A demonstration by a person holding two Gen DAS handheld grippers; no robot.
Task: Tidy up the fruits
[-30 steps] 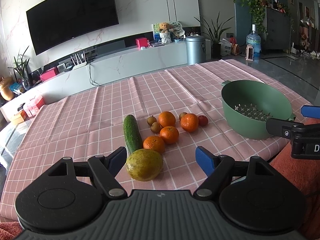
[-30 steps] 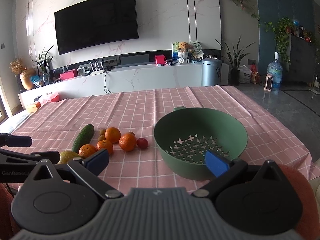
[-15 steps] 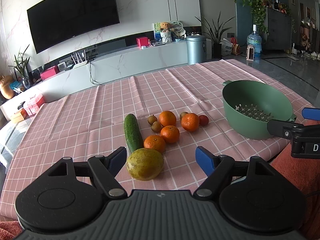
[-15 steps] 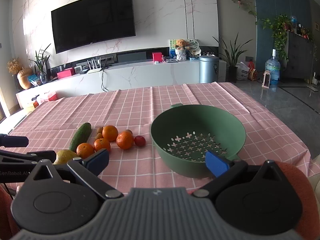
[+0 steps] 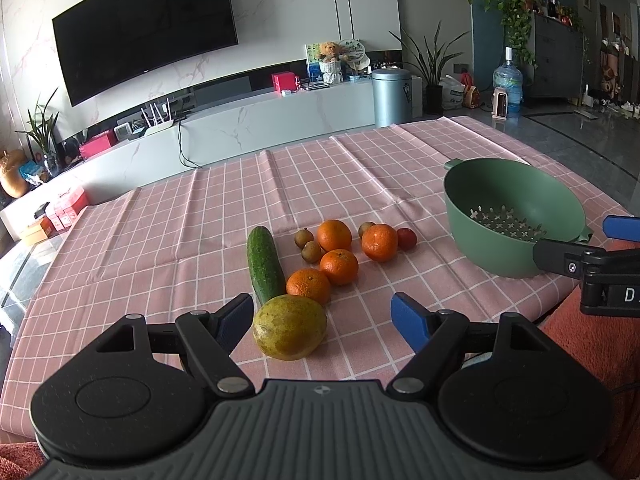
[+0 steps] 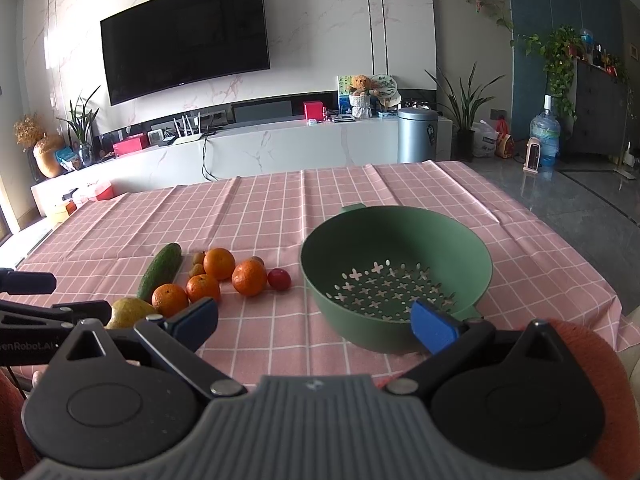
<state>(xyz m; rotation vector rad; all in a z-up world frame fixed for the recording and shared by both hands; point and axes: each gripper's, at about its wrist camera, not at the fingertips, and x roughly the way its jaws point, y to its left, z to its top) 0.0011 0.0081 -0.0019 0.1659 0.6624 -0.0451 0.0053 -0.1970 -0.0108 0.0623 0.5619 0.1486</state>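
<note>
Left gripper (image 5: 322, 316) is hovering low over the near table edge, jaws spread wide, nothing between them yet. Right gripper (image 6: 314, 320) is hanging beside it, jaws likewise apart and empty, pointing into the bowl.

Pink checked tablecloth (image 5: 224, 216) is lying under everything. Green colander (image 5: 516, 216) is sitting ahead and to the right of the left gripper, directly in front of the right one; it is showing no fruit inside.

Fruit is lying loose ahead of the left gripper. Yellow-green citrus (image 5: 290, 327) is sitting nearest, just beside that gripper's left pad (image 5: 234, 318), well short of the other pad. Cucumber (image 5: 264, 264) is lying lengthwise just beyond it. Four oranges (image 5: 339, 266) are clustering past that, well apart from the colander. Three small brown fruits (image 5: 312, 251) and one small red fruit (image 5: 406, 238) are lying farthest out.

Judgement: sorting is not yet started; the first pick appears to be lining up on the big citrus. Next move calls for sliding left so both pads are straddling it, then closing gently, since a round skin may be rolling away.
</note>
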